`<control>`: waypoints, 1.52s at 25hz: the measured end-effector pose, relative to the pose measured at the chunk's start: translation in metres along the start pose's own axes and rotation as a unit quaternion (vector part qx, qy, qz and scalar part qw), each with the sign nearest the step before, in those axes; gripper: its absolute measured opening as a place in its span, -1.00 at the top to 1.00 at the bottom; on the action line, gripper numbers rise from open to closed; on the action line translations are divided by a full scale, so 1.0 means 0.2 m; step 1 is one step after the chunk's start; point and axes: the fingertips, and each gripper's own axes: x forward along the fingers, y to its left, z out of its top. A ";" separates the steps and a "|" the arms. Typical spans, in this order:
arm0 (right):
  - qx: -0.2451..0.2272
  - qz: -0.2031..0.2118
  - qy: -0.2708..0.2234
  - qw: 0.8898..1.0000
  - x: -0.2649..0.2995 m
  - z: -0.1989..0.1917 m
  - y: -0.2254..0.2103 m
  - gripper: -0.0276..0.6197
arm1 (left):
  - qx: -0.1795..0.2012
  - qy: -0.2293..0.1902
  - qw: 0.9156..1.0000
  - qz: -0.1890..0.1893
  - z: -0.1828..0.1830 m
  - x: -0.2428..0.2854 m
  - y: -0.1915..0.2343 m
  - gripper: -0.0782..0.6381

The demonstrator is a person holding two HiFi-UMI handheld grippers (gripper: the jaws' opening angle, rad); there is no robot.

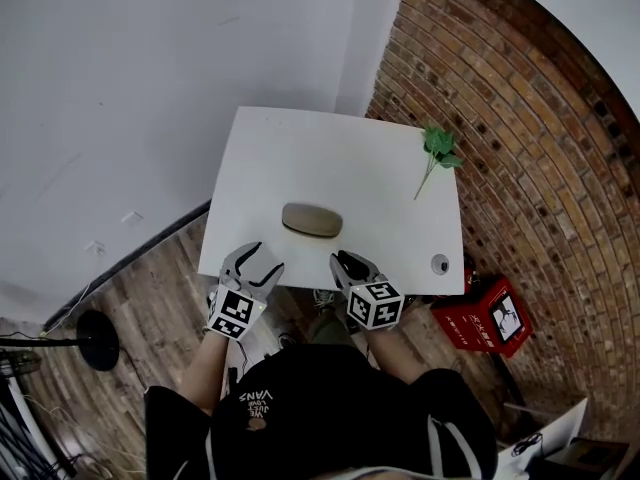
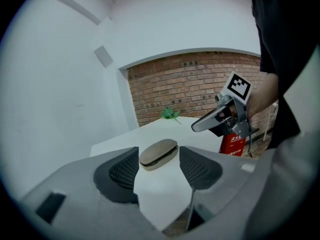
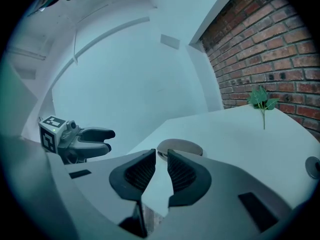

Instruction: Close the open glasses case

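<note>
A tan oval glasses case (image 1: 312, 220) lies on the white table (image 1: 300, 148) near its front edge, its lid down on the base with only a dark seam showing (image 2: 159, 154). My left gripper (image 1: 256, 256) hovers at the table's front edge, left of the case and apart from it, jaws open with nothing between them (image 2: 157, 165). My right gripper (image 1: 346, 262) hangs at the front edge, right of the case, with only a narrow gap between its jaws and nothing in it (image 3: 159, 170). The case (image 3: 180, 146) sits beyond both sets of fingertips.
A green leafy sprig (image 1: 437, 153) lies at the table's far right. A small dark round object (image 1: 440, 264) sits at the front right corner. A red box (image 1: 490, 318) stands on the floor by the brick wall (image 1: 540, 138). A black stand base (image 1: 98, 340) is on the floor at left.
</note>
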 end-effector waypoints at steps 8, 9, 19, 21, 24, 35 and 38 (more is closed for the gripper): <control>0.001 0.025 -0.008 1.000 -0.04 -0.04 0.16 0.81 | -0.064 -0.019 0.997 0.029 -0.06 -0.22 -0.04 0.48; 0.001 0.030 -0.010 1.000 -0.04 -0.05 0.18 0.82 | -0.066 -0.019 0.997 0.032 -0.07 -0.24 -0.05 0.51; -0.015 0.053 -0.004 0.998 -0.06 -0.12 0.34 0.91 | -0.071 -0.023 0.996 0.047 -0.14 -0.40 -0.13 0.76; -0.012 0.061 -0.002 0.998 -0.07 -0.14 0.37 0.91 | -0.070 -0.018 0.996 0.047 -0.16 -0.42 -0.15 0.76; -0.010 0.075 0.006 0.997 -0.08 -0.18 0.40 0.91 | -0.066 -0.011 0.997 0.042 -0.20 -0.44 -0.19 0.77; -0.082 0.081 0.040 0.993 -0.06 -0.24 0.46 0.92 | -0.065 -0.007 0.997 0.040 -0.24 -0.46 -0.23 0.77; -0.088 0.081 0.043 0.992 -0.05 -0.24 0.48 0.92 | -0.069 -0.008 0.997 0.044 -0.24 -0.47 -0.22 0.77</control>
